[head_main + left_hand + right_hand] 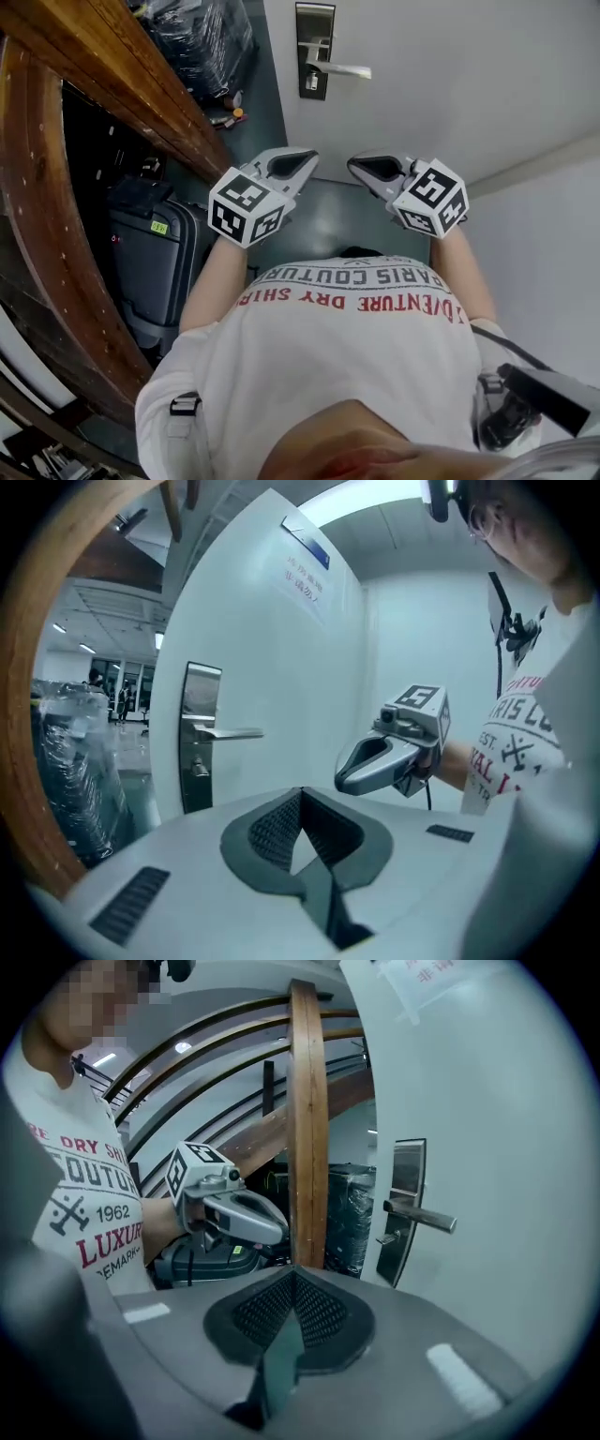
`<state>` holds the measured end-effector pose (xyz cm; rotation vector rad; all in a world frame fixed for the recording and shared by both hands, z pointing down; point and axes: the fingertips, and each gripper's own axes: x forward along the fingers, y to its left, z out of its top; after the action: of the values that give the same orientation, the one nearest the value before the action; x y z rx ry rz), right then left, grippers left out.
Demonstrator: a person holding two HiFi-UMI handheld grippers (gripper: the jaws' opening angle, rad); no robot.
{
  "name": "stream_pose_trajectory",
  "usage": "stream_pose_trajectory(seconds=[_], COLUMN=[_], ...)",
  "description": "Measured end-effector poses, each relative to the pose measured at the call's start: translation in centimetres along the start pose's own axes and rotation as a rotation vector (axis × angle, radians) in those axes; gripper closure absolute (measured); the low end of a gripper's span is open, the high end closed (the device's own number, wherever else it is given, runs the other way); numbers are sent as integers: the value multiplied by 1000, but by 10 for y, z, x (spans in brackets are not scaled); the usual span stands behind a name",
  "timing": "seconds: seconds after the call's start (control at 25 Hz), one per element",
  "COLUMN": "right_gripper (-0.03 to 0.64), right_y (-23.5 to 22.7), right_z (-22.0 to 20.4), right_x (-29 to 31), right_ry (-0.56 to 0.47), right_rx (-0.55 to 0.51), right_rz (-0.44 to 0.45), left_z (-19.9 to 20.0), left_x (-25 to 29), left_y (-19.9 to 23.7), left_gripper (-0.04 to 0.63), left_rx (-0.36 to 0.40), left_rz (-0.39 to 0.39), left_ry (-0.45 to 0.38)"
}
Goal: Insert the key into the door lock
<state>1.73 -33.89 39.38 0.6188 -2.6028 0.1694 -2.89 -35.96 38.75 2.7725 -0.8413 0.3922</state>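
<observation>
A white door [441, 66] stands ahead with a dark lock plate [314, 52] and a silver lever handle [345, 69]. Below the lever a small key-like piece [197, 766] sticks out of the plate; it also shows in the right gripper view as a short stub [386, 1238]. My left gripper [309, 156] and right gripper [354, 165] are held side by side at chest height, well short of the door, their tips turned toward each other. Both are shut with nothing between the pads. In the left gripper view the right gripper [342, 782] shows; in the right gripper view the left gripper [277, 1232] does.
A curved wooden railing [56, 187] runs along the left. Behind it stand a black suitcase [150, 258] and a plastic-wrapped bundle [202, 37]. A dark green floor [328, 216] lies between me and the door. A white wall [553, 244] closes the right side.
</observation>
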Motion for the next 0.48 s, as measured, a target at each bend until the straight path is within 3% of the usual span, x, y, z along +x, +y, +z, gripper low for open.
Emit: stream_pose_trajectory(seconds=[0.28,0.48], right_gripper=[617,617], right_y=[86,175], right_z=[8,-31], right_x=[-48,-118], right_ry=[-87,-69], right_rx=[24,-27], right_rz=[-2,-51], left_z=[10,-20], left_x=[-50,-87], left_y=[-95,-203], left_gripper=[594,594], left_rx=[110,87], left_rz=[9,-12], left_ry=[-1,-26])
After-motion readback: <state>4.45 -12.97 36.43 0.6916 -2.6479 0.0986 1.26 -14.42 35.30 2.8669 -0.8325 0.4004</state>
